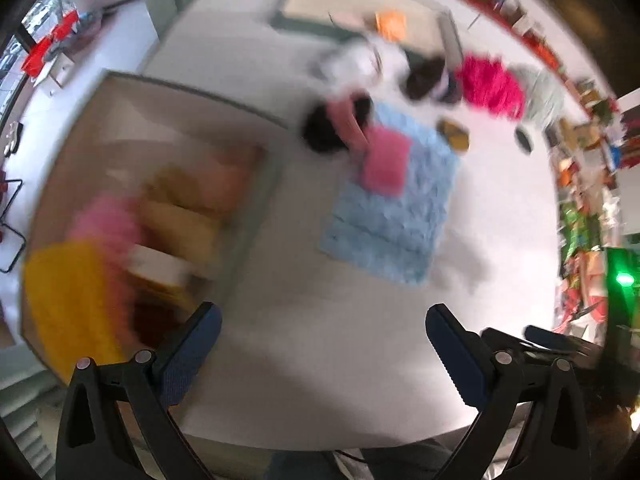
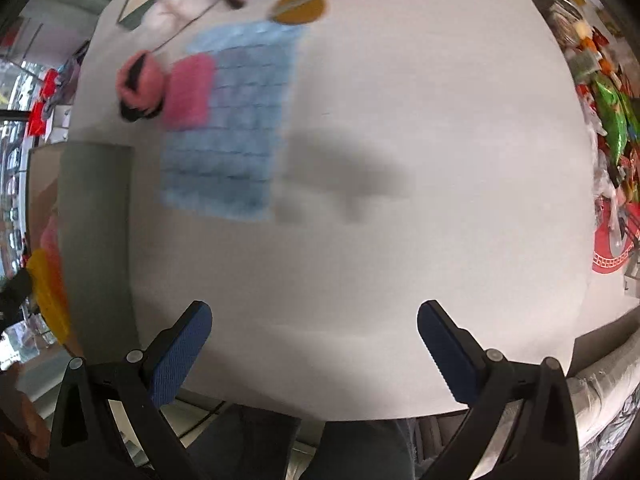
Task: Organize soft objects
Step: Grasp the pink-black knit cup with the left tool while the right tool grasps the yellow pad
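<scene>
1. Left tool point(image 1: 324, 332): its jaws stand wide apart and hold nothing; it hovers above the white desk point(image 1: 304, 360), beside a box point(image 1: 256, 208) that contains yellow and pink soft items.
2. Right tool point(image 2: 316, 328): its jaws are likewise spread wide and empty, over a bare stretch of the desk point(image 2: 400, 260).
3. Blue fluffy mat point(image 1: 392, 208): lies flat on the desk, ahead of both tools. A pink cloth point(image 1: 384, 168) rests on its far corner, and a pink-and-black plush item point(image 1: 340, 128) sits just beyond that.
4. Key relation: in the left view the mat point(image 2: 236, 132) lies ahead and slightly right; in the right view it lies ahead and to the left. Its long axis runs roughly away from the tools.
5. Judgement: neither tool is clearly nearer; the blur prevents finer detail.
</scene>
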Motion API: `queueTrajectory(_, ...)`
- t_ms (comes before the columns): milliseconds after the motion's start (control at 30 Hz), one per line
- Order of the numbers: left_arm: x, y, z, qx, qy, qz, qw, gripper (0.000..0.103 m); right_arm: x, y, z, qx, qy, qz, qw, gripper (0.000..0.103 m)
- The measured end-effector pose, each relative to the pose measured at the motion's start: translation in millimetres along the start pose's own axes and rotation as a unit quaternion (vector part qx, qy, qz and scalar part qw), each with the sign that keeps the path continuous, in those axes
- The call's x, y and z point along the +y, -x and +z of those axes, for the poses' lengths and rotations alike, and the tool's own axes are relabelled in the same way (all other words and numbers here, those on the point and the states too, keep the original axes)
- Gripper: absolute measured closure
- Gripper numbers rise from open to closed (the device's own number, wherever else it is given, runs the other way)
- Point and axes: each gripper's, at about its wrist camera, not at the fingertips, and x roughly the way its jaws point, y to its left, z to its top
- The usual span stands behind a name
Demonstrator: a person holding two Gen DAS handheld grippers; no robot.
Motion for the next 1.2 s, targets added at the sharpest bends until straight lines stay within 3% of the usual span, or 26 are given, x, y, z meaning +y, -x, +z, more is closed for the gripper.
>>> queueTrajectory(167,-30.1,-45.8,14.0,0.025,0.034,0.021,0.9989,0.000,-19.9,0.2,17.3,-0.004,0.019,-0.014,1.000,0.000)
queueTrajectory(333,-54.0,-48.6,54.0,-0.030,0.015,0.081,0.9961,0.000,-30.6,5.9,59.7,-0.029,0.033,-0.020,0.999,0.000)
queueTrajectory(500,-59.0,-40.6,105.2,-0.089,0.009,0.138,0.9864,0.000,-21.7,8.2,101.0,-0.052,0.057,-0.021,0.997,0.000)
queueTrajectory(767,-34.7,-86.7,158.4,-0.024,0.051,0.137,0.9890,0.000,2.0,4.3,154.1,-0.072,0.064,-0.012,0.995,0.000)
queueTrajectory(900,-35.1,-103.9,164.1,0.000,0.039,0.183,0.9824,0.000,8.7,-0.8,170.0,-0.077,0.064,-0.011,0.995,0.000)
queueTrajectory(1067,-45.5,-98.8,167.6,-0.009,0.019,0.171,0.9850,0.000,34.8,-19.8,199.8,-0.083,0.077,-0.028,0.993,0.000)
queueTrajectory(1200,-62.4,-93.2,171.3,-0.023,-0.021,0.199,0.9794,0.001,48.1,-33.5,217.0,-0.093,0.087,-0.037,0.991,0.001)
